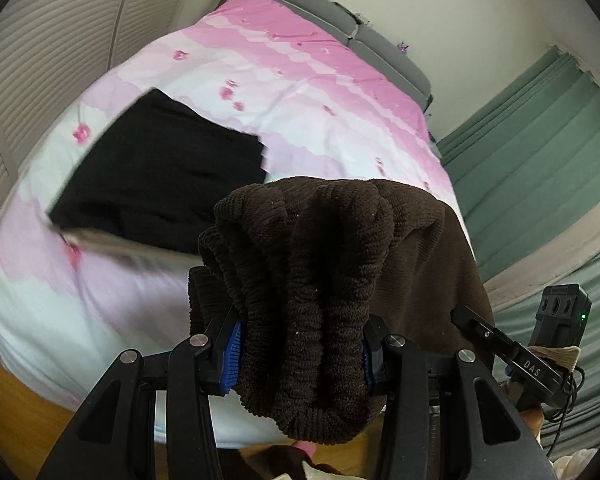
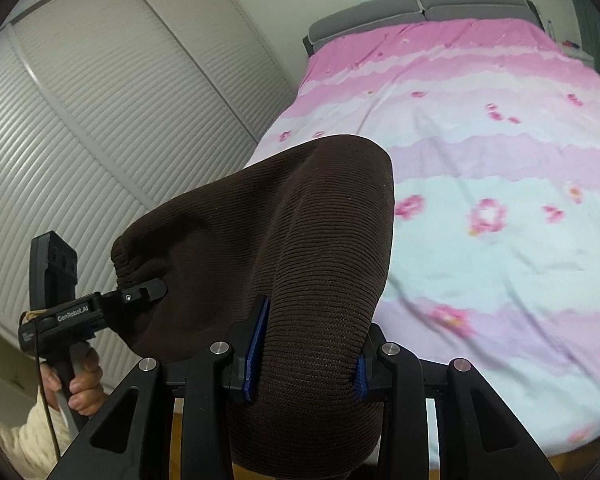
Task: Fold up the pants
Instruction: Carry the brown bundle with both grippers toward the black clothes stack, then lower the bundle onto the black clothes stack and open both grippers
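While both grippers – left gripper (image 1: 300,354), right gripper (image 2: 306,364) – clamp the brown pants (image 1: 340,264), the bed (image 2: 500,240) lies straight ahead.

A big bed cover with pink, white and pale purple bands and little pink flowers (image 2: 500,168) is spread flat over the bed. A grey padded headboard (image 2: 420,8) stands at the far end against the pale wall. A flat black cloth, maybe a folded garment (image 1: 160,176), lies on the cover. White slatted closet doors (image 2: 100,120) stand beside the bed. Green curtains (image 1: 540,140) hang on the other side.
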`<state>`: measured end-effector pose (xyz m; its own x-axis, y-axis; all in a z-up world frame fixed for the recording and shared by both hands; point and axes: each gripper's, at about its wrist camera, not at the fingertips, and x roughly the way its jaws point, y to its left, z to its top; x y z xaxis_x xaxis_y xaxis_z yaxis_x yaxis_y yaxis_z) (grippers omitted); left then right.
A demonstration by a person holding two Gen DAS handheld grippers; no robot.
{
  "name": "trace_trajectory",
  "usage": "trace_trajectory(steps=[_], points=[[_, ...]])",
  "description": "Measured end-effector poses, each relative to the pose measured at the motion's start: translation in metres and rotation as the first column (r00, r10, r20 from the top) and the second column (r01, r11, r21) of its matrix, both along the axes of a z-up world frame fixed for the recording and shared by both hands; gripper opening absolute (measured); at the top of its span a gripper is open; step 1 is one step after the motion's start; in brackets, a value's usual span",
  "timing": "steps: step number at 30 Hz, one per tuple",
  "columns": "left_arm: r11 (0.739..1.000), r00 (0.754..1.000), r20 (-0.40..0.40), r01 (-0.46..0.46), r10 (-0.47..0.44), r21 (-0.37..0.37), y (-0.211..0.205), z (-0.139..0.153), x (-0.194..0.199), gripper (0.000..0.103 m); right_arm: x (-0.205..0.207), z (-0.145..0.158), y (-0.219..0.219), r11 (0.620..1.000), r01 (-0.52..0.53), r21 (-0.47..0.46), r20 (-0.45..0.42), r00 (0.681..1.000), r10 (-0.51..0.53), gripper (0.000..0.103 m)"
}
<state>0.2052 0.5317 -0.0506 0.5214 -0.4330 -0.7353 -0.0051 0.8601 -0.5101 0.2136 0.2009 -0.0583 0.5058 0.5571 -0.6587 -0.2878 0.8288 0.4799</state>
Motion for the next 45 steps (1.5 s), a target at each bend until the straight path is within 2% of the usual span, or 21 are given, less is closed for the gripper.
trace_trajectory(steps=[6, 11, 14, 19, 24, 26, 28, 31, 35, 36, 40, 43, 45], points=[[0.999, 1.0, -0.007, 0.02, -0.02, 0.03, 0.075, -0.001, 0.08, 0.044, 0.064, -0.006, 0.084, 1.0, 0.004, 0.01, 0.006, 1.0, -0.004, 0.036], [0.999, 1.0, -0.021, 0.018, -0.017, 0.044, 0.128, -0.017, 0.151, 0.044, 0.128, -0.018, 0.134, 1.0, 0.0, 0.014, -0.012, 1.0, 0.0, 0.036], [0.999, 0.999, -0.032, 0.019, -0.018, 0.041, 0.151, -0.034, 0.182, 0.044, 0.167, -0.032, 0.16, 1.0, -0.008, 0.009, -0.039, 0.999, 0.009, 0.036], [0.998, 0.996, -0.078, 0.035, -0.031, 0.06, 0.171, -0.078, 0.224, 0.045, 0.204, -0.055, 0.2, 0.999, -0.018, -0.037, -0.054, 0.998, 0.016, 0.036], [0.993, 0.992, -0.119, 0.054, -0.042, 0.103, 0.179, -0.113, 0.243, 0.049, 0.226, -0.09, 0.223, 0.993, -0.037, -0.111, -0.088, 0.996, 0.027, 0.036], [0.989, 0.99, -0.132, 0.067, -0.05, 0.132, 0.178, -0.125, 0.247, 0.055, 0.229, -0.101, 0.227, 0.989, -0.039, -0.14, -0.097, 0.995, 0.025, 0.037], [0.983, 0.991, -0.132, 0.061, -0.038, 0.175, 0.177, -0.129, 0.247, 0.066, 0.229, -0.107, 0.228, 0.986, -0.029, -0.163, -0.104, 0.994, 0.012, 0.038], [0.978, 0.991, -0.133, 0.046, -0.019, 0.206, 0.176, -0.13, 0.246, 0.074, 0.23, -0.111, 0.227, 0.985, -0.009, -0.175, -0.109, 0.994, -0.01, 0.047], [0.947, 0.991, -0.132, 0.008, 0.036, 0.322, 0.172, -0.123, 0.241, 0.089, 0.231, -0.103, 0.225, 0.961, 0.035, -0.274, -0.083, 0.995, -0.06, 0.076], [0.941, 0.99, -0.129, -0.006, 0.053, 0.339, 0.172, -0.121, 0.239, 0.09, 0.233, -0.103, 0.225, 0.955, 0.044, -0.292, -0.075, 0.995, -0.069, 0.079], [0.919, 0.975, -0.136, -0.115, 0.178, 0.376, 0.175, -0.108, 0.225, 0.091, 0.228, -0.099, 0.22, 0.948, 0.048, -0.314, -0.086, 0.993, -0.079, 0.08], [0.91, 0.967, -0.116, -0.166, 0.225, 0.38, 0.175, -0.093, 0.213, 0.091, 0.222, -0.089, 0.218, 0.949, 0.054, -0.31, -0.072, 0.994, -0.08, 0.08], [0.893, 0.968, -0.072, -0.192, 0.241, 0.407, 0.168, -0.075, 0.2, 0.091, 0.213, -0.08, 0.215, 0.95, 0.054, -0.308, -0.057, 0.996, -0.075, 0.08]])
